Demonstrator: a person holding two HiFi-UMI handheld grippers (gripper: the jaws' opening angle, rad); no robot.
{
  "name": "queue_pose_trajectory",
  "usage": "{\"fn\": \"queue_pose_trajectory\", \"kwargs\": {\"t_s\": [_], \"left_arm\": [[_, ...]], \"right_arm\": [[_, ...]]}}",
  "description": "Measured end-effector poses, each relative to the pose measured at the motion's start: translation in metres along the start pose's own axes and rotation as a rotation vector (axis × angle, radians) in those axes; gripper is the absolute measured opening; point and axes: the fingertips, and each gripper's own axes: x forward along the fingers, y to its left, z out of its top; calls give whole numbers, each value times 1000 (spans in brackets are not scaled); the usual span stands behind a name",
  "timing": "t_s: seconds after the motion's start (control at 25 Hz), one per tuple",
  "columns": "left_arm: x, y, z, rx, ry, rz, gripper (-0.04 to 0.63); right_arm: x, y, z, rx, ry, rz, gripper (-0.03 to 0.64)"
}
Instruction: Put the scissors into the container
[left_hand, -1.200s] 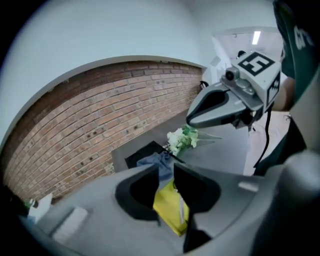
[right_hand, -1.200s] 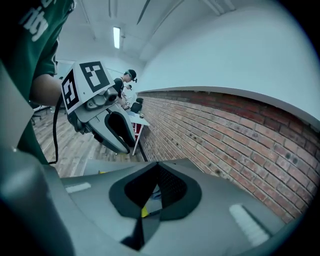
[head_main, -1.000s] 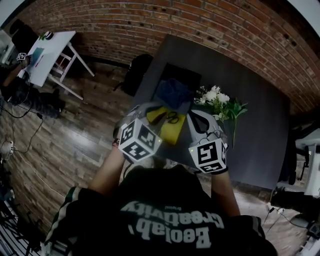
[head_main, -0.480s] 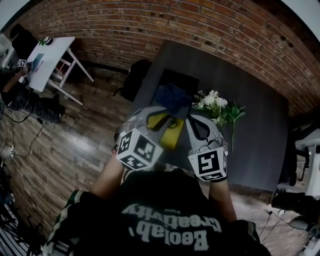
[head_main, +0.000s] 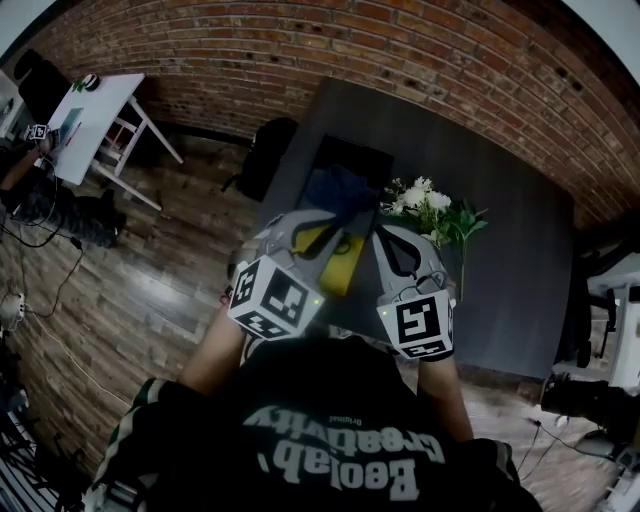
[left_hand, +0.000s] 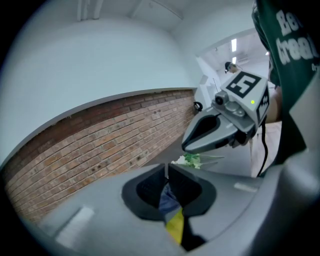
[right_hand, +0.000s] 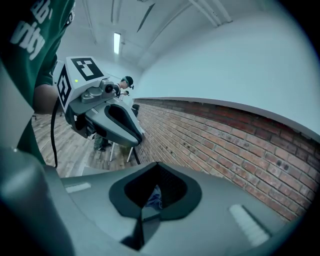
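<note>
The scissors show only as dark loops on a yellow cloth at the near edge of the dark table; the rest is hidden by my left gripper. The container, a black tray, lies farther back with a blue cloth in it. My left gripper hovers over the yellow cloth. Its jaws have just been closing and stand almost together with a thin slit at the fingertips and nothing between them. My right gripper hangs beside it to the right, its jaws together and empty.
A bunch of white flowers with green leaves lies on the table right of the tray, close to the right gripper. A brick wall runs behind the table. A black chair stands at the table's left end, a white table farther left.
Both grippers have drawn slightly back toward the person and risen. The left gripper's jaws have narrowed, and it covers more of the yellow cloth and scissors.
</note>
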Motion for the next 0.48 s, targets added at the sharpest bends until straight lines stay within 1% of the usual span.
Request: {"fn": "queue_pose_trajectory", "kwargs": {"t_s": [0.12, 0.32, 0.48], "left_arm": [[-1, 0, 1, 1, -5, 1, 3], [-7, 5, 10, 4, -49, 32, 2], [-14, 10, 13, 4, -68, 66, 2]], "right_arm": [[1, 3, 0, -3, 4, 2, 6], [4, 8, -1, 3, 8, 14, 6], [5, 12, -3, 4, 8, 17, 6]]}}
